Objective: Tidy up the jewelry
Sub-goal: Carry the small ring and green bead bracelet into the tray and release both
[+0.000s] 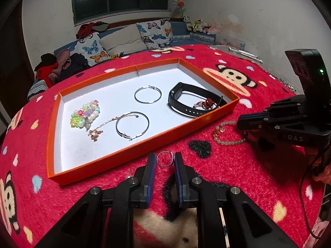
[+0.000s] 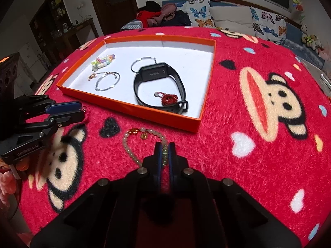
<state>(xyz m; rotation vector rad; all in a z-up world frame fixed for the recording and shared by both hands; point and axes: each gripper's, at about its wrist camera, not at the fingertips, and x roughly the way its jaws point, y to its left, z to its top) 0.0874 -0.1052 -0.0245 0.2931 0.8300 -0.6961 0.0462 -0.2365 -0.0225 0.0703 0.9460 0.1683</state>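
Fingers [image 2: 173, 155] of the right gripper [image 2: 165, 147] are seen pressed together on the near side of a pale bead bracelet [image 2: 132, 144], whose beads are pinched between the blue pads; the rest of its loop is left lying on the blanket, just in front of the tray's near wall. Fingers [image 1: 152, 165] of the left gripper [image 1: 165, 159] are held narrowly apart, and a small silver ring [image 1: 164, 159] is gripped upright between their tips, just outside the tray's near wall.

A red plush blanket [image 1: 227, 186] with monkey faces is spread over the surface below. An orange tray [image 1: 124, 157] with a white floor is set on it. A black wristband [image 1: 190, 102] is laid at the tray's right end, with a red knotted cord [image 1: 206, 104] inside its loop. Two silver hoop bangles [image 1: 148, 95] are placed in the middle, one behind the other. A gold chain [image 1: 103, 126] is draped against the nearer hoop, and a pile of pastel beads [image 1: 85, 114] is heaped at the left.
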